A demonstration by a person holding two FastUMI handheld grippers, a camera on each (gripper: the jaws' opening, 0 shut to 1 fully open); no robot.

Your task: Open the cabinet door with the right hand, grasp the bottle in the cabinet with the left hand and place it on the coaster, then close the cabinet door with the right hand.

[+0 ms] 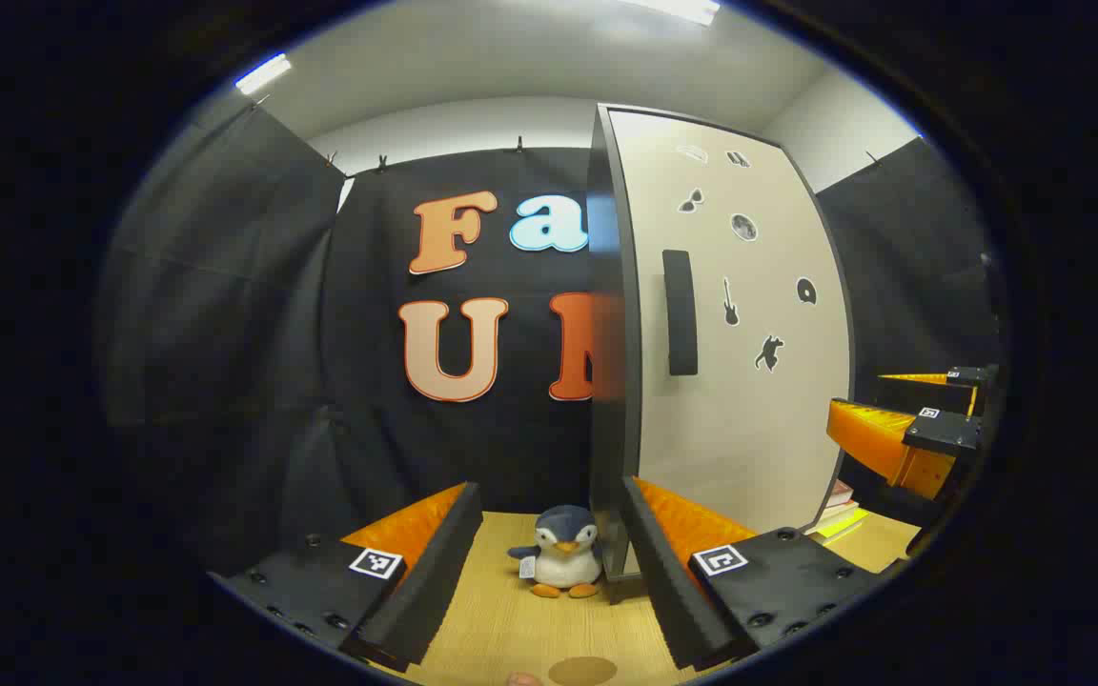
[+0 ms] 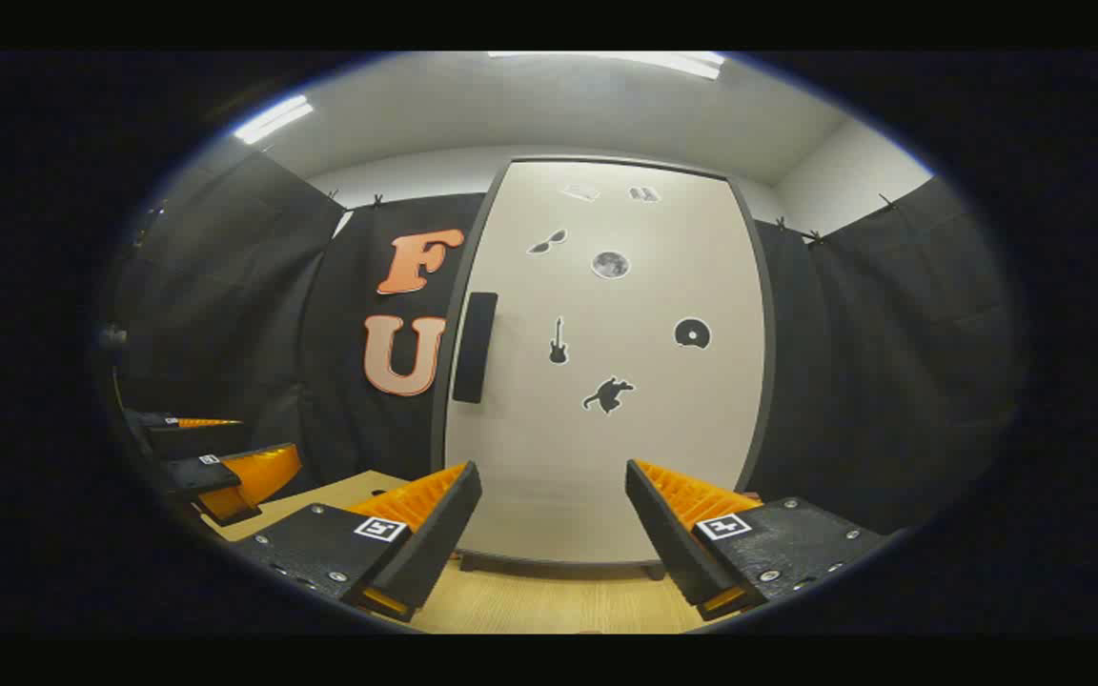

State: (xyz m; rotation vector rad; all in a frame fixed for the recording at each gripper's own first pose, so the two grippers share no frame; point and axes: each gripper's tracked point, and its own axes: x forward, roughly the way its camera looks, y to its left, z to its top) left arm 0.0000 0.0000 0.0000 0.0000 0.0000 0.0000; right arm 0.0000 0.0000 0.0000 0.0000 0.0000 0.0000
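The right gripper (image 2: 554, 500) hangs spread and empty before the closed cabinet door (image 2: 606, 381), a stiff panel likely swinging lightly if hooked at its dark handle (image 2: 475, 347) (left gripper (image 1: 549, 519) likewise agape, near a penguin toy (image 1: 560, 553)).

Each gripper is built from two wedge-shaped fingers with ribbed inner faces, mounted on flat plates studded with round screws. On the left gripper (image 1: 549, 562), at the bottom of the left gripper view, a small square black-and-white marker is fixed to each plate. The same markers and screws are seen on the right gripper (image 2: 554, 534) at the bottom of the right gripper view.
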